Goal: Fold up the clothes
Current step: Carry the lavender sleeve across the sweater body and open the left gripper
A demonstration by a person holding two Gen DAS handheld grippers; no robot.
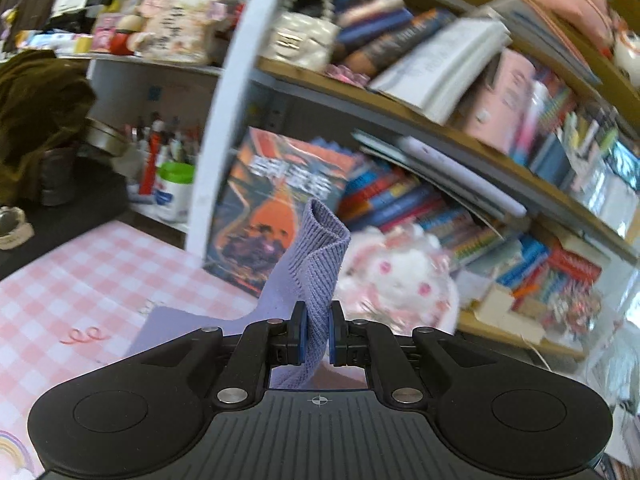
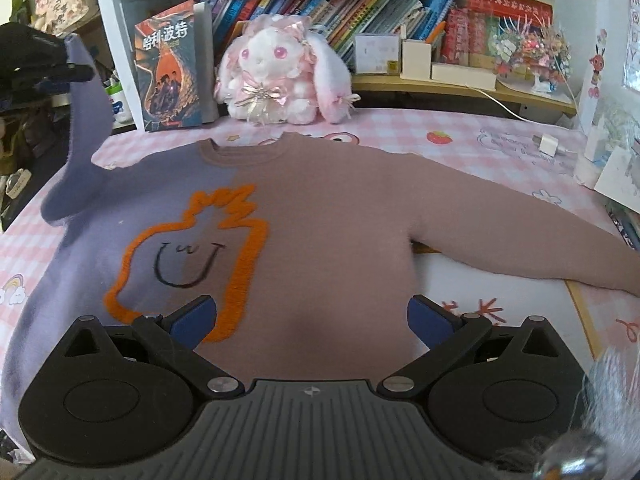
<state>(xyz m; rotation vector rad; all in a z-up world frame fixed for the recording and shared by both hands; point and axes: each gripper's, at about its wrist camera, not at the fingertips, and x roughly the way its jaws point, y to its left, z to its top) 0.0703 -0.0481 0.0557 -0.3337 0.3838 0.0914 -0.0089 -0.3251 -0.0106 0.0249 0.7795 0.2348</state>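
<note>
Two claws work one sweater [image 2: 320,216]: the left claw [image 1: 318,336] is clenched on the ribbed purple cuff [image 1: 320,256], lifting that sleeve off the desk [image 1: 80,280], while the right claw [image 2: 312,320] hangs released over the sweater's front. The sweater lies spread flat on the pink checked desk, brown sleeve stretched out sideways. Beyond, a cup [image 1: 152,160] holds pens, and shelves [image 2: 460,88] hold books behind a plush rabbit [image 2: 280,80].
</note>
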